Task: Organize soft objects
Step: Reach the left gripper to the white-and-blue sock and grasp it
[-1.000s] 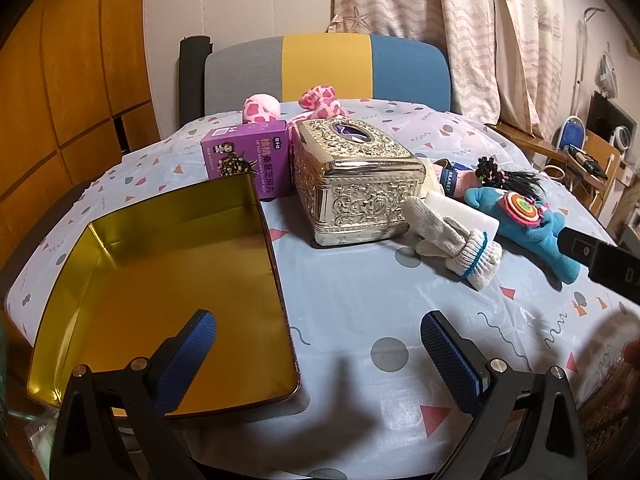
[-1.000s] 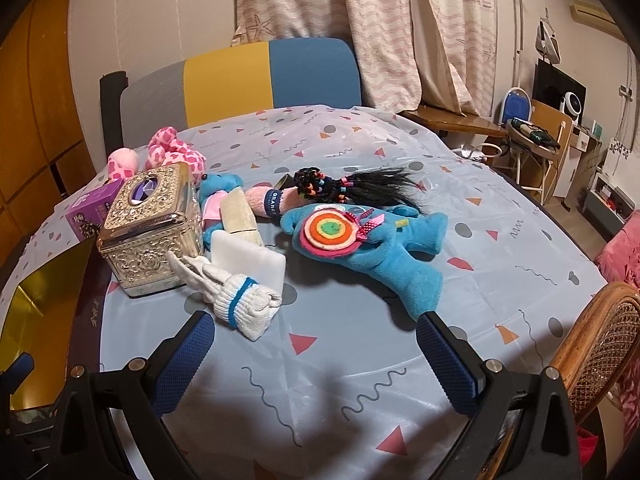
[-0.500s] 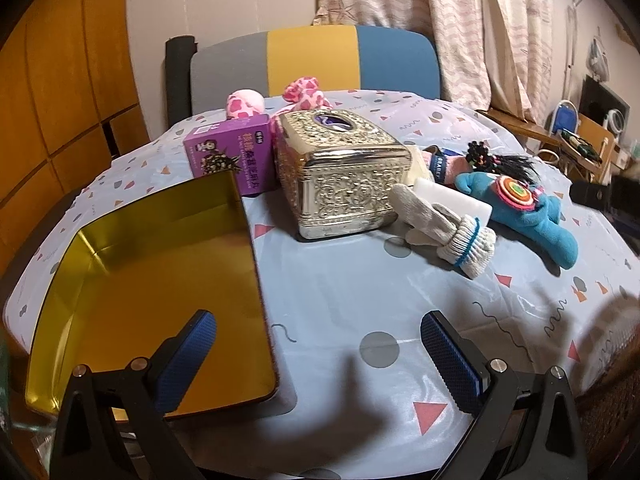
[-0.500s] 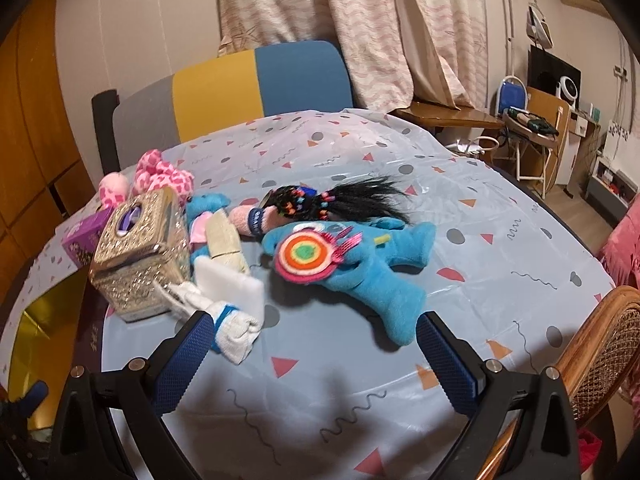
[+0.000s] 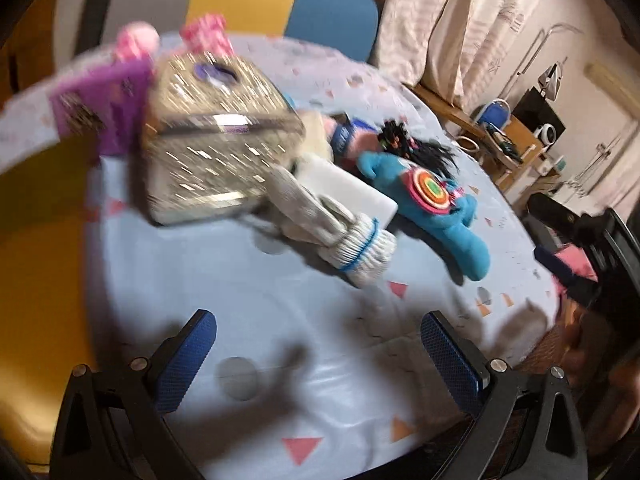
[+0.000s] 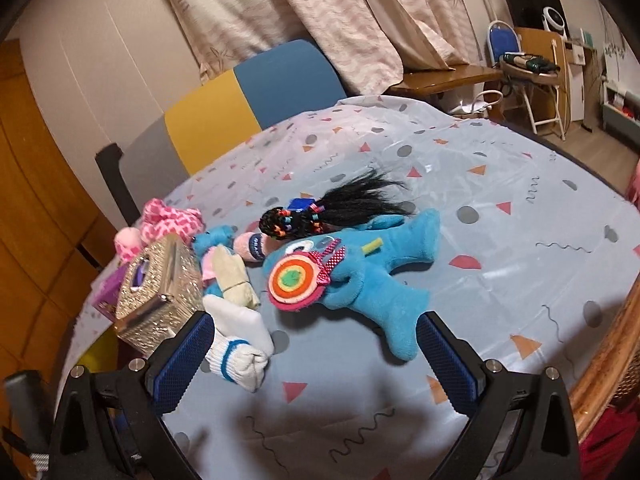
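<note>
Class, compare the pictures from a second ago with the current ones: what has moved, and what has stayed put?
Both grippers moved in toward the toys. The right gripper now hangs near the blue plush toy and white sock; the left gripper swung right, blurring its view. Nothing was grasped. The toys and silver box stayed put.

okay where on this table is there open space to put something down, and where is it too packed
Bare tablecloth lies right of the blue plush toy, out to the wicker chair, and along the near edge before both open grippers. It is crowded from the silver tissue box past the white glove to the black-haired doll.
</note>
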`<state>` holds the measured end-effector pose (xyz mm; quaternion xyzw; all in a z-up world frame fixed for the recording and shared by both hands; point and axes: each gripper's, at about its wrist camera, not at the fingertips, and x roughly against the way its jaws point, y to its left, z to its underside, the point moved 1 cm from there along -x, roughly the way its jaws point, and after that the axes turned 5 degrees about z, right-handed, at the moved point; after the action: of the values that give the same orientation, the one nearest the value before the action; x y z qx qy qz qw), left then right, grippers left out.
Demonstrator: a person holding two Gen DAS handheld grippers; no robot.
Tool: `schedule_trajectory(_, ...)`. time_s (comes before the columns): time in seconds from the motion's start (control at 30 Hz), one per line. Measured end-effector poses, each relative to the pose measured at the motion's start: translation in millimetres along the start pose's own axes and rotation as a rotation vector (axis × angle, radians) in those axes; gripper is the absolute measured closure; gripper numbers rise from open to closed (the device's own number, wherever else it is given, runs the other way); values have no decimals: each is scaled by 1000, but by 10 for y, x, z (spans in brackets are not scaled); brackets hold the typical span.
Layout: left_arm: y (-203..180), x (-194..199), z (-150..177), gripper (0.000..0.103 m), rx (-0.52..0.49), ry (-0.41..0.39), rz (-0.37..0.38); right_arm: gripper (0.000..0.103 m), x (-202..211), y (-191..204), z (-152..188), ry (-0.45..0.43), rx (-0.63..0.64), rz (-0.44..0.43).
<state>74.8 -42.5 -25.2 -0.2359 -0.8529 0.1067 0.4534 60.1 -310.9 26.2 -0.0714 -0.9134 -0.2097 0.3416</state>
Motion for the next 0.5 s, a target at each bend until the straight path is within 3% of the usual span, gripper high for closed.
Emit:
schedule_trajectory(0.13, -35, -296, -97, 0, 82, 73, 53, 0, -17, -25, 9, 13, -19, -30)
schedule_trajectory(0.23, -70, -397, -221, 0, 135, 62, 53, 0, -28, -31, 21, 23, -29, -47)
schedule_trajectory(0.4, -55, -635, -443, 2, 245, 36, -16, 0, -43, -31, 30, 33, -33, -59)
schedule_trajectory(0.5, 4, -787, -528, 14, 310, 36, -43, 0, -55, -47, 31, 37, -44, -64)
